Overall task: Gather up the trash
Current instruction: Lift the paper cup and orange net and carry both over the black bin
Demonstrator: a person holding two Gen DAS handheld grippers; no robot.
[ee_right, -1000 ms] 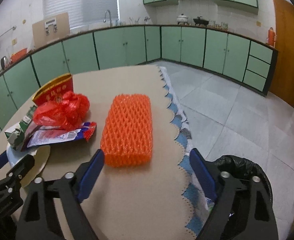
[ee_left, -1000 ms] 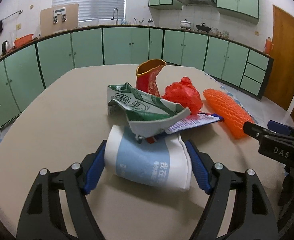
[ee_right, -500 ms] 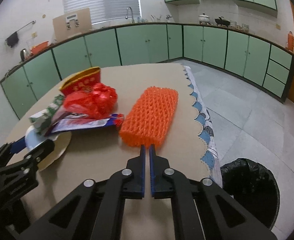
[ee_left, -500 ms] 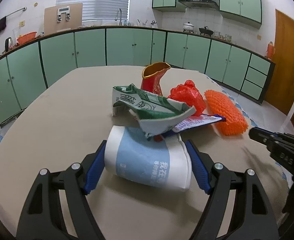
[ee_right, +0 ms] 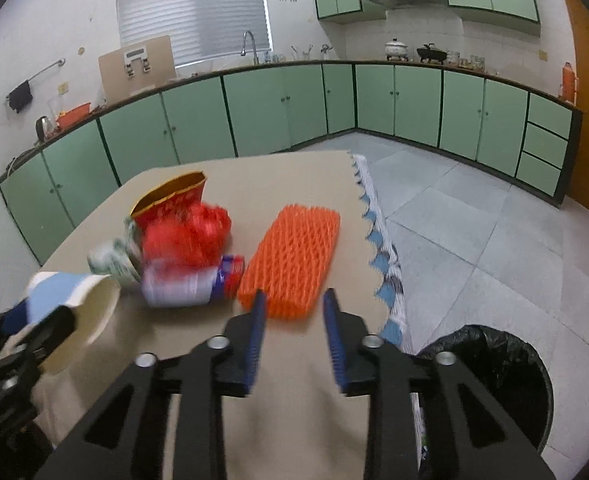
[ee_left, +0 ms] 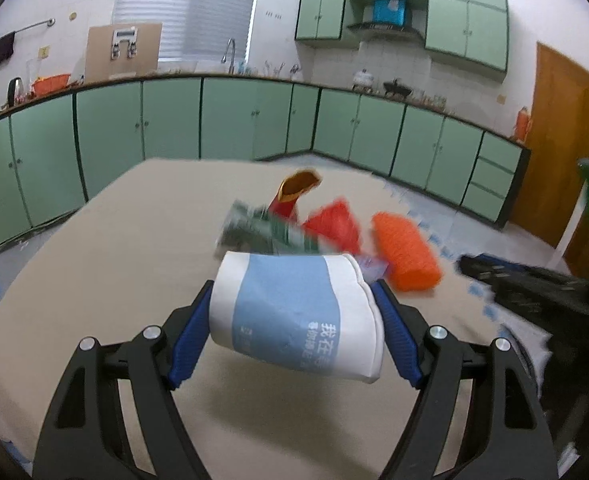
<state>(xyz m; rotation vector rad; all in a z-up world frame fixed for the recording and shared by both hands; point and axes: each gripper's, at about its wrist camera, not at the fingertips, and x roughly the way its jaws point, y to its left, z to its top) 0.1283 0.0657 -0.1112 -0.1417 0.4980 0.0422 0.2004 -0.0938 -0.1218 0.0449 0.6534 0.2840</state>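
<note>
A white-and-blue paper cup (ee_left: pixel 294 312) is gripped sideways by the left tool (ee_left: pixel 294 320), lifted clear of the tabletop (ee_left: pixel 114 248); the right tool (ee_right: pixel 294 312), just opening, stands empty before the orange foam net (ee_right: pixel 294 256)

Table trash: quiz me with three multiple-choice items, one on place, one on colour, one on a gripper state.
1. Where is the bin?
A. on the table
B. on the floor past the table edge
C. on the counter

2. What colour is the foam net?
A. orange
B. green
C. white

3. What is the left gripper doing?
A. empty and open
B. clamped on the cup
C. holding the red bag

Answers:
1 B, the bin sits below the table edge.
2 A, the foam net is orange.
3 B, the left gripper pads press both sides of the cup.
</note>
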